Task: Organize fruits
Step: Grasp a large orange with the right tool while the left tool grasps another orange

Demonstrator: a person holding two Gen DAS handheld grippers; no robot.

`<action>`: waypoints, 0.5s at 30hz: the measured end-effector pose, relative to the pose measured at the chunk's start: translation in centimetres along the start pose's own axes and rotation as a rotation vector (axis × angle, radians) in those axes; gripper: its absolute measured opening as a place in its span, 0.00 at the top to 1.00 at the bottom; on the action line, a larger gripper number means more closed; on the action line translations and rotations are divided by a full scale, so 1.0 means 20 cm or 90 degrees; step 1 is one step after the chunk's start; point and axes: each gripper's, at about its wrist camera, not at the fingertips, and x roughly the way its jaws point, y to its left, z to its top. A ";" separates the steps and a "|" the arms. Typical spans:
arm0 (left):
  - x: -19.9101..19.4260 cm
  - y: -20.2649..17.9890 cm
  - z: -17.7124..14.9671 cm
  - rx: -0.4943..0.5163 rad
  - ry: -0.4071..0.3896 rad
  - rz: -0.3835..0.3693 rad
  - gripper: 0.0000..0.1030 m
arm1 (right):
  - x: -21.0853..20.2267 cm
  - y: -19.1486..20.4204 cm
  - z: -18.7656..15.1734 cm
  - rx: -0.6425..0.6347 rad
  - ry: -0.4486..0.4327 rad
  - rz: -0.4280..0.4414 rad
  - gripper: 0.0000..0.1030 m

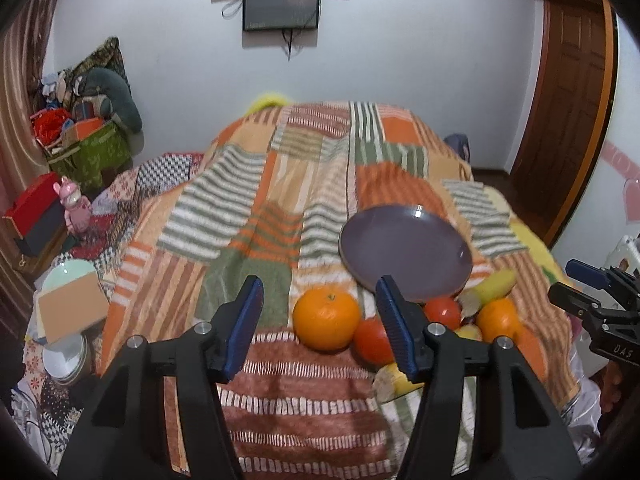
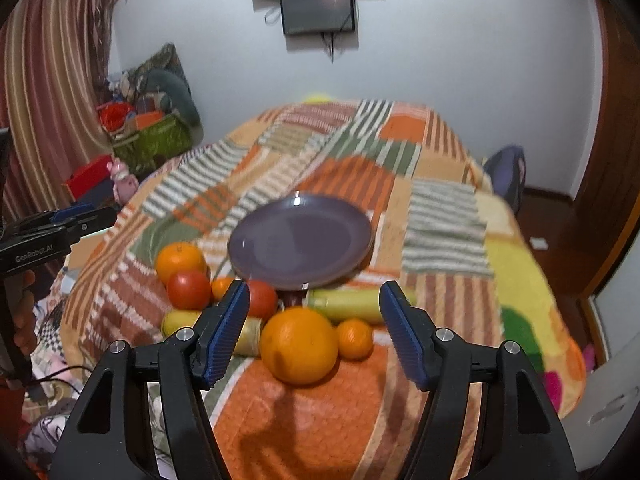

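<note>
A heap of fruit lies on the patchwork blanket (image 1: 256,224) in front of an empty purple plate (image 1: 404,256). My left gripper (image 1: 319,284) hangs open just short of a large orange (image 1: 326,318), with a tomato (image 1: 372,340) beside its right finger. More fruit lies to the right: a second tomato (image 1: 442,312), a banana (image 1: 494,286) and another orange (image 1: 498,318). My right gripper (image 2: 315,287) is open above a big orange (image 2: 298,344) and a small orange (image 2: 354,338), touching neither. The plate (image 2: 300,240) lies behind them. Each gripper shows at the edge of the other's view.
The blanket covers a bed that drops off on both sides. Left of it are a green basket (image 1: 94,152), a red box (image 1: 34,216), a pink toy (image 1: 76,210) and pale bowls under a board (image 1: 70,300). A wooden door (image 1: 568,100) stands at the right.
</note>
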 end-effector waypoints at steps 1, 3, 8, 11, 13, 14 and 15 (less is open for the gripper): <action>0.02 0.00 -0.01 0.001 0.010 -0.001 0.43 | 0.03 -0.01 -0.01 0.003 0.013 0.005 0.38; 0.07 0.01 -0.04 0.001 0.032 -0.003 0.43 | 0.07 -0.01 -0.03 0.011 0.040 0.012 0.38; 0.17 -0.02 -0.11 0.006 0.078 -0.021 0.43 | 0.17 -0.03 -0.08 0.031 0.093 0.036 0.38; 0.19 -0.05 -0.13 0.012 0.091 -0.027 0.43 | 0.20 -0.03 -0.09 0.028 0.109 0.038 0.38; 0.21 -0.07 -0.13 0.011 0.099 -0.035 0.43 | 0.22 -0.02 -0.10 0.025 0.117 0.039 0.38; 0.22 -0.08 -0.14 0.009 0.103 -0.041 0.43 | 0.23 -0.02 -0.10 0.024 0.121 0.040 0.38; 0.23 -0.08 -0.14 0.008 0.106 -0.046 0.43 | 0.24 -0.02 -0.11 0.022 0.126 0.041 0.38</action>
